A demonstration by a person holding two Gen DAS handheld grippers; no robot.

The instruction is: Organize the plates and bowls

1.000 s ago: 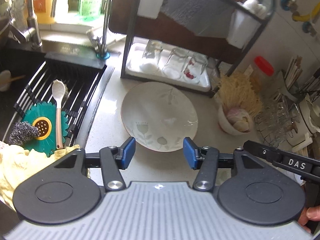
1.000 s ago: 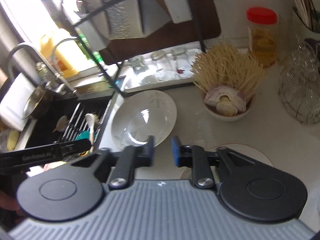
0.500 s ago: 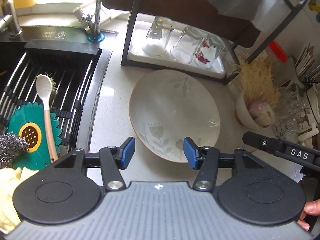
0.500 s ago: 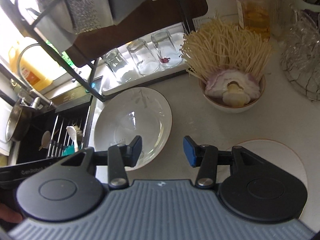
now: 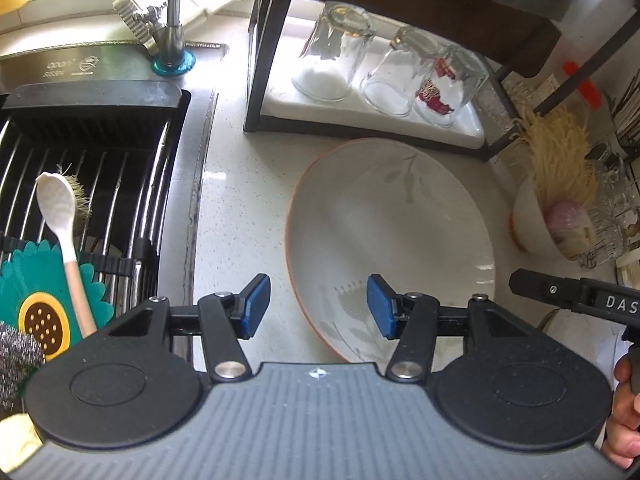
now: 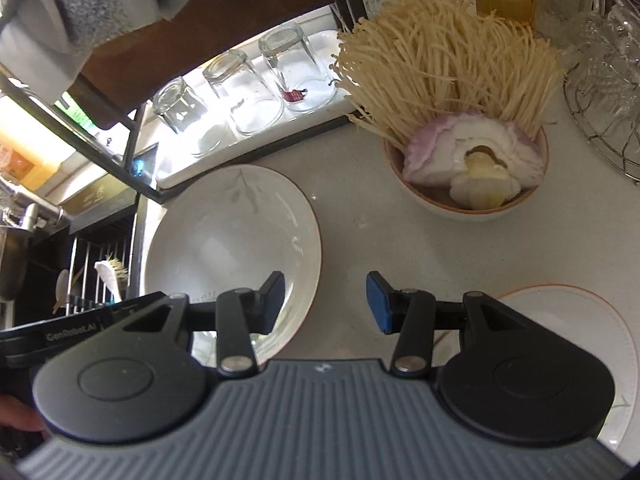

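A white plate with a leaf pattern (image 5: pixel 392 232) lies flat on the counter in front of the black rack; it also shows in the right wrist view (image 6: pixel 232 240). My left gripper (image 5: pixel 318 306) is open and empty, its jaws straddling the plate's near left rim just above it. My right gripper (image 6: pixel 326 300) is open and empty over the plate's right rim. A second white plate (image 6: pixel 580 340) lies at the lower right, partly hidden by the right gripper. A small bowl (image 6: pixel 472 196) holds enoki mushrooms and onion.
A black rack (image 5: pixel 260 60) with three upturned glasses (image 5: pixel 336 52) on a white tray stands behind the plate. The sink (image 5: pixel 80 184) with a drain rack, spoon and scrubbers is at the left. A wire basket of glassware (image 6: pixel 604 80) is at the right.
Both grippers moved forward and down toward the leaf-pattern plate. The right gripper went from nearly shut to wide open. The left gripper stayed open.
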